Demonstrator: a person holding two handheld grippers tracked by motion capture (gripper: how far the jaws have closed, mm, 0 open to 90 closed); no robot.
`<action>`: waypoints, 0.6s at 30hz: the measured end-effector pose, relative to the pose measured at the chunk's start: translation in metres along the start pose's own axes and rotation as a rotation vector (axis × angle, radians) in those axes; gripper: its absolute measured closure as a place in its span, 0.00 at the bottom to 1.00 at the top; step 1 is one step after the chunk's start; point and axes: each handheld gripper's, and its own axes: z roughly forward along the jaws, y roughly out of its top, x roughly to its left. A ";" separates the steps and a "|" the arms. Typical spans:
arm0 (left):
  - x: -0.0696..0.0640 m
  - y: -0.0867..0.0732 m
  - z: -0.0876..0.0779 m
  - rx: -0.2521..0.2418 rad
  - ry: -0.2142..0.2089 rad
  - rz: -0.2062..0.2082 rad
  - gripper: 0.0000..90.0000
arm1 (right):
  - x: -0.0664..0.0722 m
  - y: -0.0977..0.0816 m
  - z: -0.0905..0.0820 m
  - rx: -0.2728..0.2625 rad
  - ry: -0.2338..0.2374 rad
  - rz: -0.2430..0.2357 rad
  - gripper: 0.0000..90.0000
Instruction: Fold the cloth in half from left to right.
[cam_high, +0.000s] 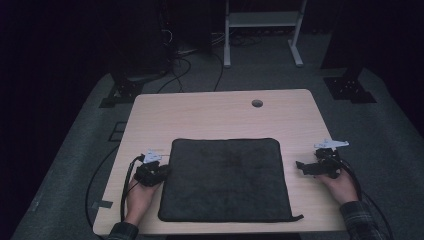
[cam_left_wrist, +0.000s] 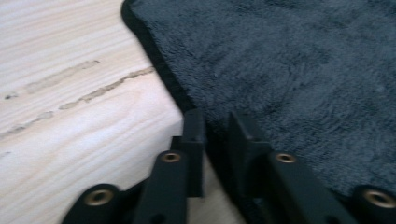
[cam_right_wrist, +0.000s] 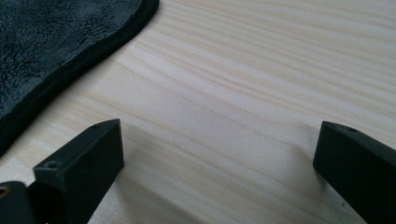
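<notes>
A dark grey towel (cam_high: 225, 177) lies flat on the light wooden table (cam_high: 210, 115), close to the front edge. My left gripper (cam_high: 165, 172) sits at the towel's left edge. In the left gripper view its jaws stand close together (cam_left_wrist: 217, 133) with the towel's black hem (cam_left_wrist: 168, 79) pinched between them. My right gripper (cam_high: 301, 166) rests low over bare wood just right of the towel. Its jaws are wide apart (cam_right_wrist: 219, 144) with nothing between them, and the towel's corner (cam_right_wrist: 56, 32) lies off to their left.
A round cable hole (cam_high: 257, 103) sits in the table's far side. Beyond the table are cables on the floor (cam_high: 185, 65), a white frame (cam_high: 260, 20) and black stand feet (cam_high: 350, 87). A loose thread hangs off the towel's front right corner (cam_high: 297, 217).
</notes>
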 end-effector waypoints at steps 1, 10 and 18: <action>0.000 0.000 0.000 0.000 -0.002 0.003 0.91 | 0.000 0.000 0.000 -0.001 -0.003 0.003 0.01; 0.002 0.001 0.000 0.003 -0.007 0.002 0.98 | 0.001 0.001 0.000 -0.001 -0.007 0.007 0.01; 0.010 -0.001 -0.006 0.012 0.000 -0.025 0.98 | 0.001 0.001 0.000 -0.001 -0.007 0.007 0.01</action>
